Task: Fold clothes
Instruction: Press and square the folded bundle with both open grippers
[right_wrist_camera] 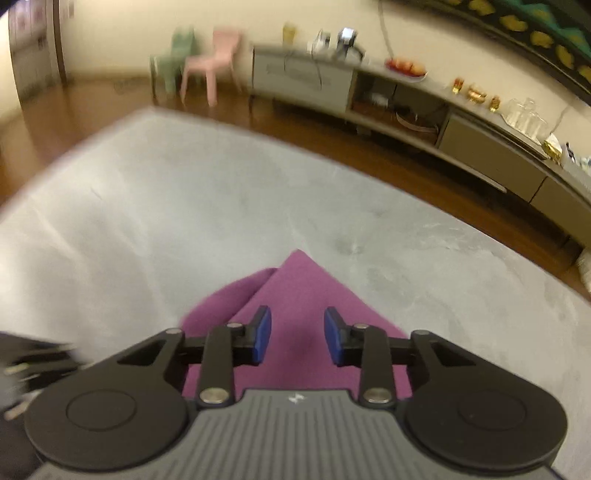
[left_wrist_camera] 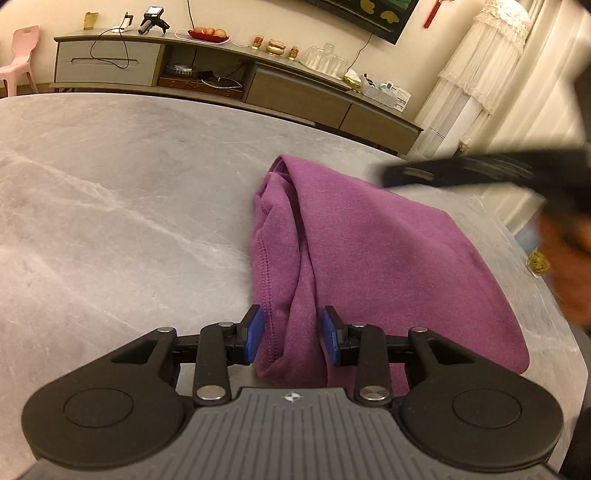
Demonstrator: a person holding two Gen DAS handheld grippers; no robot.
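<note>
One soft, light purple fleece garment point(left_wrist_camera: 354, 240) on grey marble tabletop point(left_wrist_camera: 110, 206); left tongs point(left_wrist_camera: 291, 338) apart astride stitched hem, best hold; right tongs point(right_wrist_camera: 297, 336) apart, empty.

One purple garment point(left_wrist_camera: 354, 258) lies on the one grey marbled worktop point(left_wrist_camera: 110, 203), toward its right edge. Two hand-held grippers show: the left hand-held gripper point(left_wrist_camera: 291, 339), each of its two blue pads point(left_wrist_camera: 255, 338) beside a bunched fold of the cloth, and the right hand-held gripper point(right_wrist_camera: 298, 336), also with two blue pads. Across the floor stands one long sideboard point(left_wrist_camera: 295, 92). Two small plastic chairs stand by the wall, one pink chair point(right_wrist_camera: 214, 59) and one green chair point(right_wrist_camera: 173, 55). One plate of fruit point(left_wrist_camera: 208, 34) sits on the sideboard.
</note>
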